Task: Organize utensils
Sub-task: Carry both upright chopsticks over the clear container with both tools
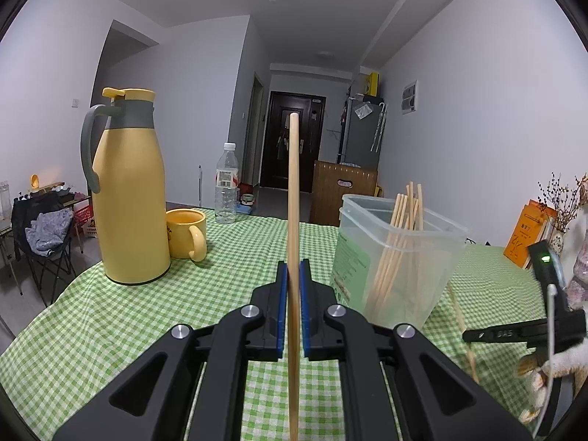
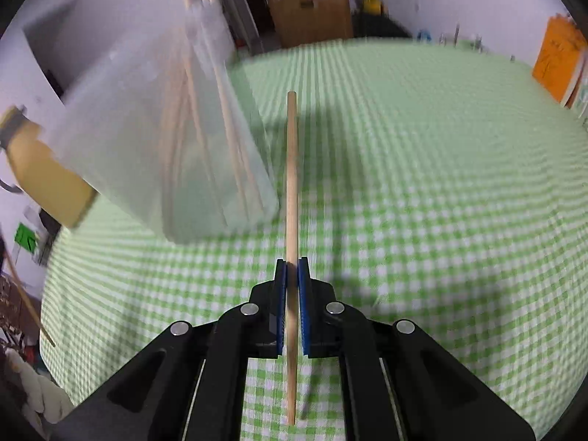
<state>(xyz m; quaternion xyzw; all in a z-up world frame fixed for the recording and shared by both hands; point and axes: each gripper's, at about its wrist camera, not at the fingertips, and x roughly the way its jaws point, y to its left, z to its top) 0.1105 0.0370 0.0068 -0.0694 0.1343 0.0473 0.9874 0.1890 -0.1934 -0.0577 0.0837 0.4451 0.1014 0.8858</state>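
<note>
Left gripper [image 1: 293, 268]: fingers clamped tight on a chopstick [image 1: 294, 183], pointing near level. Right gripper [image 2: 293, 266]: fingers pinched on another chopstick [image 2: 291, 169], angled down. Right-view frame motion-blurred.

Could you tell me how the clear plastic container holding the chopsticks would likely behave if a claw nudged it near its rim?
The clear plastic container looks tall for its base and thin-walled, so it is probably light and may tip rather than slide. The checked tablecloth beneath could grip or bunch, adding to that. The chopsticks inside lean to one side and would likely rattle or shift.
</note>
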